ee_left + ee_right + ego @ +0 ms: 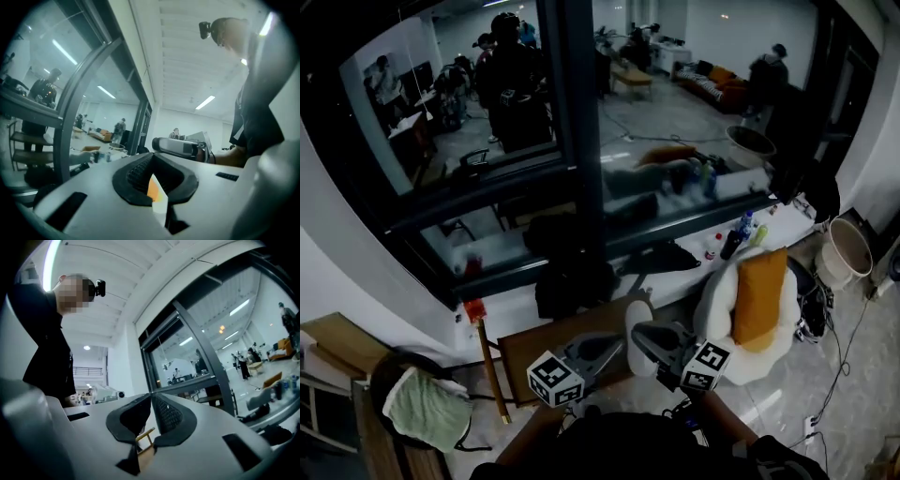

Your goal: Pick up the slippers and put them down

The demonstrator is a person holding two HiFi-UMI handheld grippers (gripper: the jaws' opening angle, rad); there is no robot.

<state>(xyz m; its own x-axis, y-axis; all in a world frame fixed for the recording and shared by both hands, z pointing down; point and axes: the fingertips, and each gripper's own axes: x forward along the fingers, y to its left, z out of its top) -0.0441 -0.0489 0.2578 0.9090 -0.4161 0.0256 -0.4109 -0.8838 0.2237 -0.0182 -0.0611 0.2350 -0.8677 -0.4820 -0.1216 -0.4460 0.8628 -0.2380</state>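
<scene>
The left tool (617, 345) and the right tool (637, 339) sit side by side at 6 o'clock in the head view, their tips close together above a small wooden tabletop (534, 349). In the left gripper view the left tool (153, 157) has its jaws together at the tips with nothing clamped; only a sliver of orange and white background shows through the gap below them. In the right gripper view the right tool (151, 397) is likewise closed and empty, with a bit of wooden frame visible behind its jaws. The slippers cannot be made out in any view. At 4 o'clock stands a white fluffy chair (722, 309) with an orange cushion (761, 295). At 8 o'clock a green cloth (422, 408) lies over a dark seat. Bottles (739, 234) stand at 3 o'clock by the dark-framed window (572, 141).
</scene>
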